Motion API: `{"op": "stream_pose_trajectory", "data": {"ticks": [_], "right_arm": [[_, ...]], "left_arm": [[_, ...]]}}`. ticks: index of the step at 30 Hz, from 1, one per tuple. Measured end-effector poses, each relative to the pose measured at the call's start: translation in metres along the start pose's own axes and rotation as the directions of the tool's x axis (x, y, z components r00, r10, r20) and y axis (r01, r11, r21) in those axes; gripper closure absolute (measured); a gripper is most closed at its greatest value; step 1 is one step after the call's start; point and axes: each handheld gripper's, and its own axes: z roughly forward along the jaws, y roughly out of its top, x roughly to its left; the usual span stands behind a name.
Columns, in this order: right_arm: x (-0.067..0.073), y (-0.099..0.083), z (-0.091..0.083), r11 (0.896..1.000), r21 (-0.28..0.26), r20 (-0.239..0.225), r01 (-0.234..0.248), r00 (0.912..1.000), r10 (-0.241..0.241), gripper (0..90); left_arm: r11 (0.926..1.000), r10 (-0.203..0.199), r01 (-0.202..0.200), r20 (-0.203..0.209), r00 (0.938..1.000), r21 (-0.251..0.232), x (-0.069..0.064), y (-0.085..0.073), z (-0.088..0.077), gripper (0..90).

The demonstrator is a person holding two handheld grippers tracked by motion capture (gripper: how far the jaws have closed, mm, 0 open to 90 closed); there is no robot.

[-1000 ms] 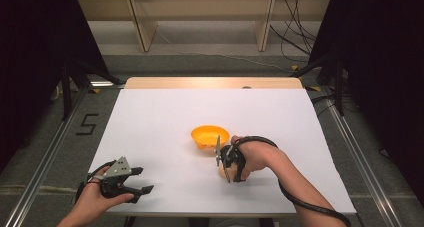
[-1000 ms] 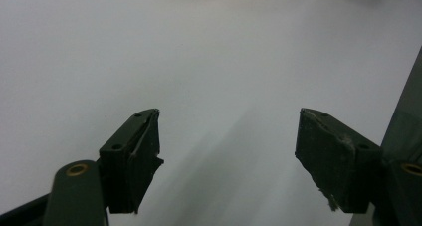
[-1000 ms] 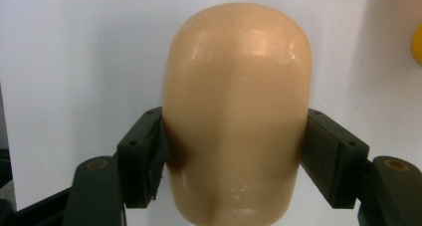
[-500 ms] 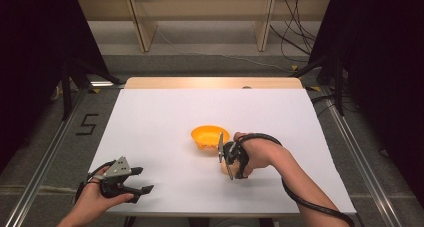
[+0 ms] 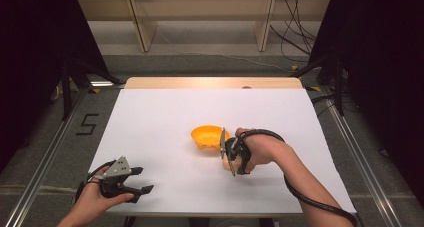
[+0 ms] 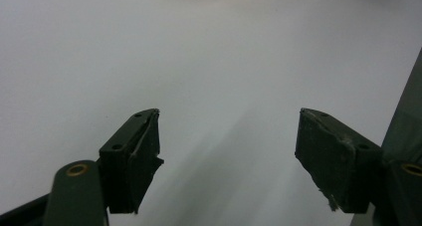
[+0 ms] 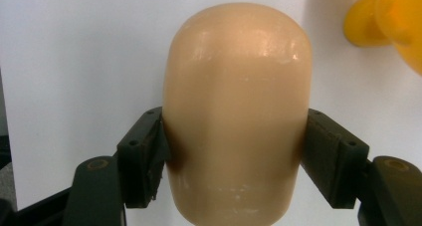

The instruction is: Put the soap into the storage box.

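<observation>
My right gripper (image 7: 234, 151) was clamped on a smooth beige rounded object (image 7: 236, 116), one black jaw pressed against each flank, its domed end pointing away from the camera. My left gripper (image 6: 229, 146) had its jaws wide apart on nothing, with bare white tabletop between them.

Compared with a second earlier, the right gripper (image 5: 226, 154) had crept a little toward the table's right edge and slightly toward the near edge, drawing the beige object (image 5: 226, 163) with it, just beside the orange bowl (image 5: 207, 137) near the table's centre. The left gripper (image 5: 131, 183) had kept its place at the near left corner of the table (image 5: 150, 112), and the bowl had not moved. I judged from this that the grasp was settled and that the object was about to be lifted or carried, probably in relation to the bowl; the drift was small, so the carry had barely begun.

The right gripper view showed the contact itself: both jaws seated on the object, and a piece of the orange bowl (image 7: 388, 22) at upper right. The high view showed too little of the object to confirm the grip, but gave the layout: bowl, hands and table edges. The left gripper view confirmed that the spread jaws were empty.
</observation>
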Motion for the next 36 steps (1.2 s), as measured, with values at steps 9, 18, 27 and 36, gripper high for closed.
{"op": "stream_pose_trajectory", "data": {"ticks": [9,18,27,36], "right_arm": [[-0.005,0.0,-0.005,1.0,0.005,0.005,0.023,0.9997,-0.023,33.2],[-0.008,0.001,-0.011,1.0,0.01,0.029,0.024,0.9993,-0.024,33.2],[-0.013,0.001,-0.016,0.999,0.011,0.037,0.049,0.9981,-0.049,33.2],[-0.015,0.002,-0.019,1.0,0.009,0.035,0.02,0.9992,-0.02,33.2]], "left_arm": [[0.9997,0.026,-0.026,-0.002,0.9997,-0.001,0.002,0.001,-0.001,25.3],[0.9997,0.025,-0.025,0.0,0.9997,0.0,0.002,0.001,-0.001,25.3],[0.9997,0.025,-0.025,-0.002,0.9997,-0.002,0.002,0.001,0.0,25.3],[0.9997,0.022,-0.022,0.0,0.9998,-0.005,0.001,0.001,0.0,25.3]]}}
